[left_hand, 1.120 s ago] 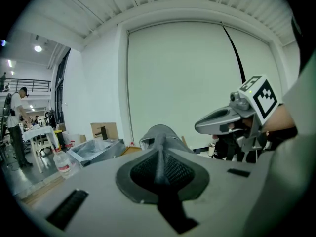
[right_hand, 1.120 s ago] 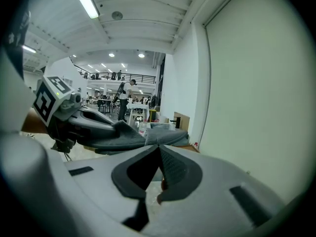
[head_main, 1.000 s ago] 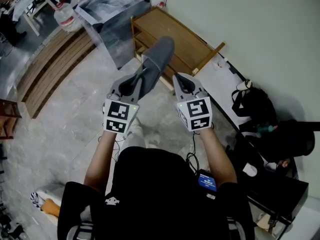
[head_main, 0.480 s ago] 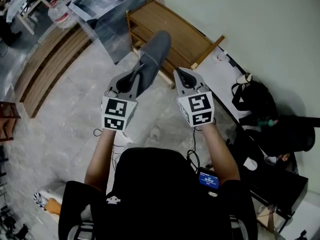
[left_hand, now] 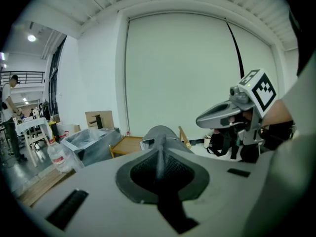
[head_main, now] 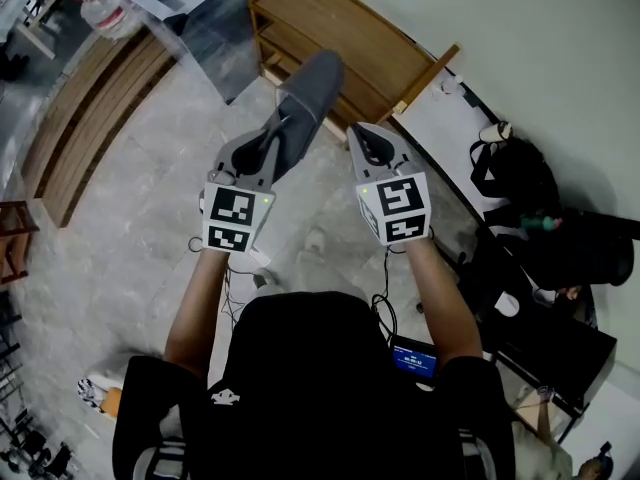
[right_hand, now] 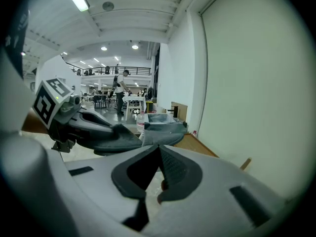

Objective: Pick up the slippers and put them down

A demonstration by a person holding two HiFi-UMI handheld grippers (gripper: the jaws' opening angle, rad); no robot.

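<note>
A dark grey slipper (head_main: 308, 90) hangs in the air over the floor, its toe pointing toward the wooden rack (head_main: 335, 38). My left gripper (head_main: 281, 136) is shut on the slipper's near edge; in the left gripper view the slipper (left_hand: 160, 133) sticks out just past the jaws. My right gripper (head_main: 360, 134) is level with the left one, close on the slipper's right side and not touching it. Its jaws meet at the tips with nothing between them (right_hand: 159, 148). The held slipper (right_hand: 129, 138) shows at the left of the right gripper view. I see no second slipper.
The low wooden rack stands against the white wall ahead. A clear plastic bin (head_main: 195, 3) and a water bottle (head_main: 100, 10) are to its left, beside wooden slats (head_main: 90, 108). A black bag (head_main: 512, 180) and dark gear lie along the wall at right. Grey tiled floor lies below.
Both grippers have sunk a little and drifted toward the wooden rack, the slipper travelling with the left one. Neither gripper's jaws have changed.
</note>
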